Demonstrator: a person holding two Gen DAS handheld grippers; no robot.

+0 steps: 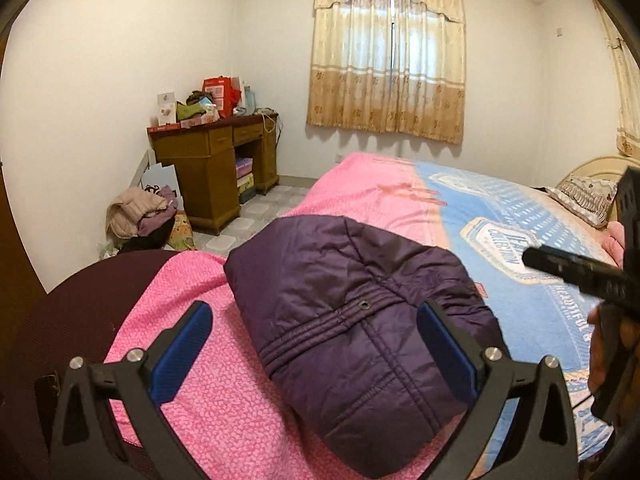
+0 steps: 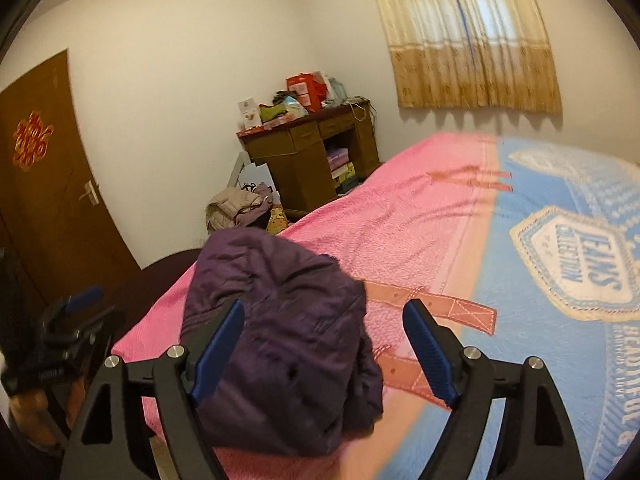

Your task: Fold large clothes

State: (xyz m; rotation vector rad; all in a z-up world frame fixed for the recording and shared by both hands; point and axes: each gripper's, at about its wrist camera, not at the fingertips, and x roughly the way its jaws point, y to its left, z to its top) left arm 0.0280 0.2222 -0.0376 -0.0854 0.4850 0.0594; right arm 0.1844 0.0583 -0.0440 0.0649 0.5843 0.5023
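Both tongs spread wide, gripping nothing: left tongs [image 1: 314,350] w/ blue pads hover over the folded purple jacket [image 1: 352,312], right tongs [image 2: 324,344] just above it too. Jacket sits bundled on the bed [image 1: 384,192], on the pink part of the cover near the foot corner. Cluttered wooden counter [image 1: 216,160] stands against the far wall.

Purple jacket [image 1: 352,304]: quilted, slight sheen. Bedspread [image 1: 224,400]: nubbly matt cloth. Desk [image 1: 216,160]: varnished wood.
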